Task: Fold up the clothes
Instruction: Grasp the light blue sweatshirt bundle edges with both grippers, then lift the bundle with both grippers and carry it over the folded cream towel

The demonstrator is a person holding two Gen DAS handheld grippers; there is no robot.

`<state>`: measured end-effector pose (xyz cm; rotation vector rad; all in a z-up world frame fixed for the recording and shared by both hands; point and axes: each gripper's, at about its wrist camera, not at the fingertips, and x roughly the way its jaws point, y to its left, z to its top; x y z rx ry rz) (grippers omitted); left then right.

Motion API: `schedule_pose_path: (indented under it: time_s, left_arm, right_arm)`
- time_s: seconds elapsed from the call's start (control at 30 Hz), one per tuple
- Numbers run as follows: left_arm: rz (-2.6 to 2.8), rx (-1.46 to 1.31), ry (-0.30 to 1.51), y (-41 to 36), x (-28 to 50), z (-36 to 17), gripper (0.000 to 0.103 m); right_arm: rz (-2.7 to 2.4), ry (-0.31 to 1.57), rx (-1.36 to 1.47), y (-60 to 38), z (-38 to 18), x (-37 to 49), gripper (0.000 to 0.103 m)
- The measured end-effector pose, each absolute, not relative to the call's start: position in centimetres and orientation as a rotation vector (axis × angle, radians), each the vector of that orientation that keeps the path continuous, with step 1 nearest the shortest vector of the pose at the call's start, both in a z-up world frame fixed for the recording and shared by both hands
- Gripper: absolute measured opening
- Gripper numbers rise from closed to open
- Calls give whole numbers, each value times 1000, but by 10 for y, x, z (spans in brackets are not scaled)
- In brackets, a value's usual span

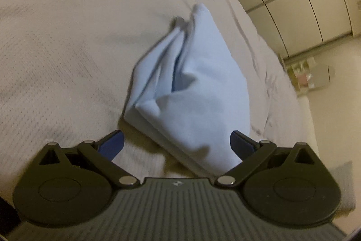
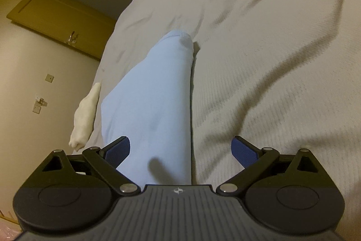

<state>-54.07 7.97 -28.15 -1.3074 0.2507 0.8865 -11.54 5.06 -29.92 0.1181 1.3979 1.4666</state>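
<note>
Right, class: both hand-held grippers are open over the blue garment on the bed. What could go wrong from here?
1. The light blue garment is bunched, with loose folds; the left hand-held gripper may pinch only one layer.
2. The right hand-held gripper straddles the garment's edge, so it could also catch the white bedcover.

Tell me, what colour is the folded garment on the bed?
Light blue garment, plain, no pattern; clearest in the right wrist view.

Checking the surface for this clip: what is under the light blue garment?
The light blue garment lies on a white textured bedcover. Whatever is directly beneath or inside its folds is hidden.
</note>
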Motion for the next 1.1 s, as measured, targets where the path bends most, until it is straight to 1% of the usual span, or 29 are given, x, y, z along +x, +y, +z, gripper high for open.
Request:
schedule_pose_path:
  time_s: [0.07,0.17,0.2,0.27,0.33,0.43,0.63,0.67,0.7,0.73,0.77,0.8,0.83,0.87,0.9,0.93,1.0,1.1]
  left_arm:
    - [894,-1308,221,84,-539,-284,99]
    - [910,-1300,194,88,-532,-287,98]
    - [907,-1298,181,88,-531,-288,95]
    - [902,-1306,143,89,-529,-290,95]
    - [905,-1319,93,89,-531,-295,95]
    - [896,-1320,88,96,-528,-297,95]
    - [879,-1322,79,112,-522,-302,95]
    - [876,-1322,77,114,-521,-302,95]
    - [873,-1322,76,117,-521,-303,93]
    - [870,-1322,74,119,-520,-304,91]
    - [867,-1323,72,122,-519,-305,80]
    - [865,-1323,71,125,-518,-306,62]
    - [862,-1323,69,127,-517,-306,56]
    - [859,-1324,68,130,-516,-307,51]
    - [856,-1324,67,132,-515,-308,47]
    - [861,-1334,87,135,-514,-305,46]
    - [879,-1336,138,138,-511,-296,42]
    - [914,-1345,218,148,-506,-271,38]
  right_arm:
    - [1477,1395,120,55,-300,-116,99]
    - [1495,1400,140,63,-303,-116,94]
    - [1503,1403,152,68,-305,-116,91]
    - [1511,1408,167,75,-307,-115,88]
    - [1523,1422,203,83,-310,-113,87]
    - [1531,1450,242,98,-317,-110,86]
    - [1562,1472,246,132,-329,-109,80]
    - [1570,1474,242,139,-330,-110,78]
    - [1579,1476,237,146,-331,-110,74]
    - [1590,1480,227,152,-332,-111,71]
    - [1601,1484,215,159,-333,-112,68]
    - [1611,1488,202,165,-334,-113,61]
    - [1617,1489,190,168,-335,-113,57]
    - [1621,1489,179,170,-335,-113,50]
    - [1620,1498,180,171,-336,-111,43]
    - [1618,1508,182,171,-337,-110,40]
    - [1598,1534,187,168,-332,-108,30]
    - [1555,1565,175,165,-315,-109,25]
